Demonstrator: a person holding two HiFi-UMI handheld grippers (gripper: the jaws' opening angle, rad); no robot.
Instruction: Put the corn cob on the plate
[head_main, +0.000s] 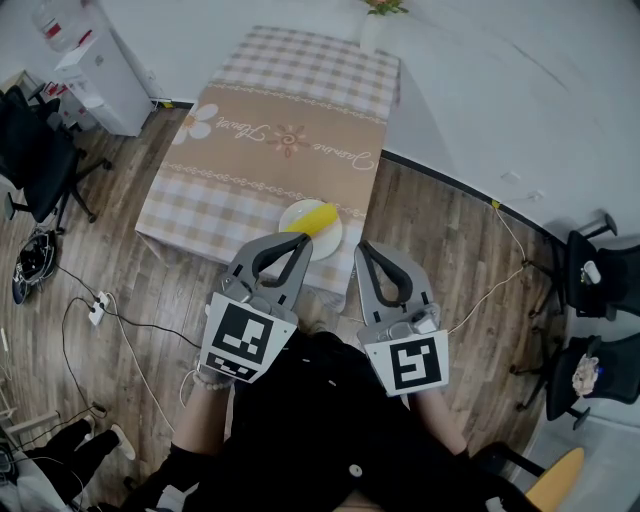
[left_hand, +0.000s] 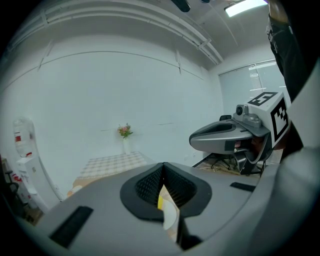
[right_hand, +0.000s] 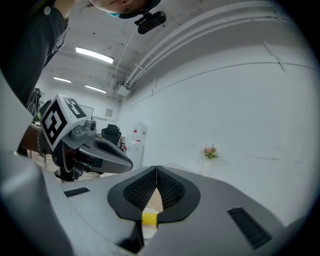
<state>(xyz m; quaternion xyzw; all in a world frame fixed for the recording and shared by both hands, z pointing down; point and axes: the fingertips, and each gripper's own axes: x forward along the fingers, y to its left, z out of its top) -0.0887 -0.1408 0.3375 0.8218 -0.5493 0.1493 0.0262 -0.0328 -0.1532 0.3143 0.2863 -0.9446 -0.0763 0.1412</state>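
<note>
On the checked-cloth surface (head_main: 283, 105), near its front edge, the yellow corn cob (head_main: 318, 219) lies on the round white plate (head_main: 329, 243) — looks done. Jaws of left gripper (head_main: 297, 238) and right gripper (head_main: 363, 247) pressed together, empty. Risk: bumping the plate rolls the cob off. Count — one cob, one plate, two grippers.

Cursive lettering (head_main: 238, 127) runs along the tan band of the cloth (head_main: 300, 70) on the counter, upside down from the head view and too small to read. On the left tool (head_main: 300, 240) the marker cube (head_main: 243, 340) shows only black-and-white squares, no letters. Same story for the second cube (head_main: 407, 365) on the right tool (head_main: 362, 248). Red label (left_hand: 17, 136) on the white dispenser (left_hand: 24, 160): unreadable.
</note>
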